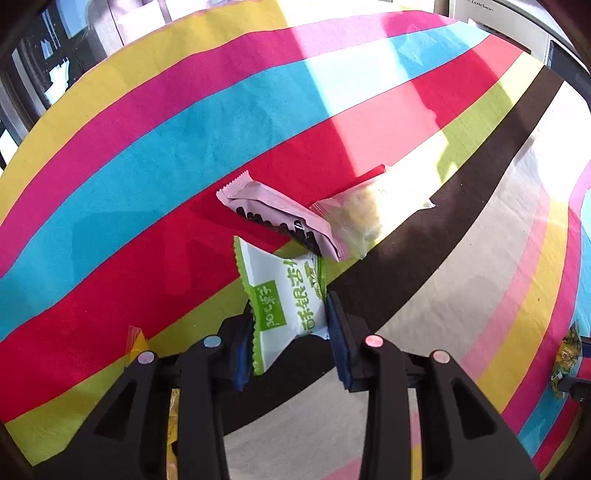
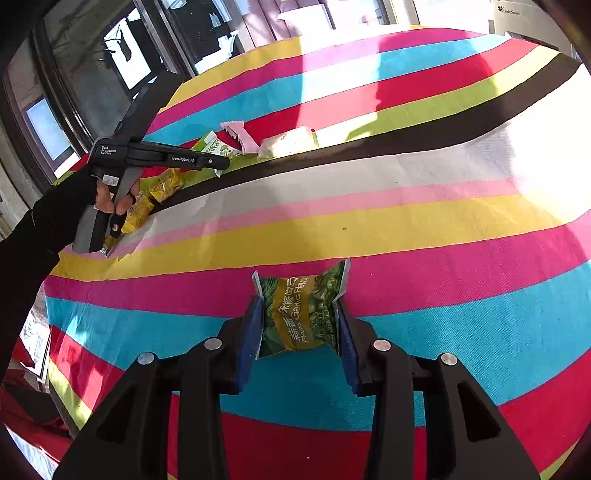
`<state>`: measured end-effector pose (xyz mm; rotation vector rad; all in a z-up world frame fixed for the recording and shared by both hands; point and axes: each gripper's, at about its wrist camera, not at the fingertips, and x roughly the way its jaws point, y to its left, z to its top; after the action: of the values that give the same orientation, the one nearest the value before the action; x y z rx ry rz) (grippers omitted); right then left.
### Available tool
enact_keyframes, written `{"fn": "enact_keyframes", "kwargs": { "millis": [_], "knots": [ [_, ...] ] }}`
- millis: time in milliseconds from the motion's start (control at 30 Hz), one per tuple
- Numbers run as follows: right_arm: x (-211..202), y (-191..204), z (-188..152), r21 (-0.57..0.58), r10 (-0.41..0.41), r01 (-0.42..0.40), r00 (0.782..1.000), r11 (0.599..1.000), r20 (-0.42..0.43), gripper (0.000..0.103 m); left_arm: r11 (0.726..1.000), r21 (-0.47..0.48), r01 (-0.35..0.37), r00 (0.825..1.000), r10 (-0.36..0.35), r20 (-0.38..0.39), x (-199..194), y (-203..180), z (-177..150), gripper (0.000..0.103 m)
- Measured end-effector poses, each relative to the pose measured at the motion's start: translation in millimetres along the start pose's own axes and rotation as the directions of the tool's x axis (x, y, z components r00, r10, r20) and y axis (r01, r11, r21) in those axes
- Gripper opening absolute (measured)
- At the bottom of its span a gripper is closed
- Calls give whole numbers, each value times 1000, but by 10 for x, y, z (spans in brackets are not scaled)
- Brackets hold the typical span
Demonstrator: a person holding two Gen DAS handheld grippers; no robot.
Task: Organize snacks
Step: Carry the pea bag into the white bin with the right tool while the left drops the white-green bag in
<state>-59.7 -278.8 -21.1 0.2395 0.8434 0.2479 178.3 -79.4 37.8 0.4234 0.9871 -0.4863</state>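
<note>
A white and green snack packet (image 1: 284, 295) is pinched between the blue pads of my left gripper (image 1: 290, 321), held just above the striped tablecloth (image 1: 147, 177). Beyond it a pink packet (image 1: 273, 210) and a clear packet of pale snack (image 1: 362, 214) lie side by side and touching. My right gripper (image 2: 301, 321) is shut on a green garlic pea packet (image 2: 299, 310) over the pink and blue stripes. The right wrist view shows the left gripper (image 2: 218, 162) at the far left, held by a black-gloved hand (image 2: 107, 199), near the pink packet (image 2: 238, 134) and the clear packet (image 2: 288, 142).
Several yellow packets (image 2: 166, 184) lie under the left hand near the table's left edge. The cloth falls away at the left edge (image 2: 51, 350). Windows stand behind on the left, and a white appliance (image 2: 517, 18) at the back right.
</note>
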Motion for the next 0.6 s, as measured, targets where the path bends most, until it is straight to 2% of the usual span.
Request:
{"fn": "enact_keyframes", "kwargs": {
  "millis": [100,300,433,533,600],
  "knots": [
    [-2,4,-4,-3,-4,4,1000,1000,0,39,995,-60,79,994,-73,86,-357,-116,-294,36],
    [-8,5,-4,-2,-6,6,1000,1000,0,39,967,-158,202,963,-167,212,-964,-477,-1099,36],
    [-23,-6,-13,7,-12,12,1000,1000,6,39,959,-196,207,958,-158,240,-1190,-651,-1510,37],
    [-102,21,-35,-7,-14,14,999,1000,31,39,951,-211,227,955,-176,237,-1241,-840,-1671,38],
    [-185,59,-89,-17,-31,31,999,999,43,39,958,-197,210,959,-163,230,-1312,-948,-1771,38]
  ]
}}
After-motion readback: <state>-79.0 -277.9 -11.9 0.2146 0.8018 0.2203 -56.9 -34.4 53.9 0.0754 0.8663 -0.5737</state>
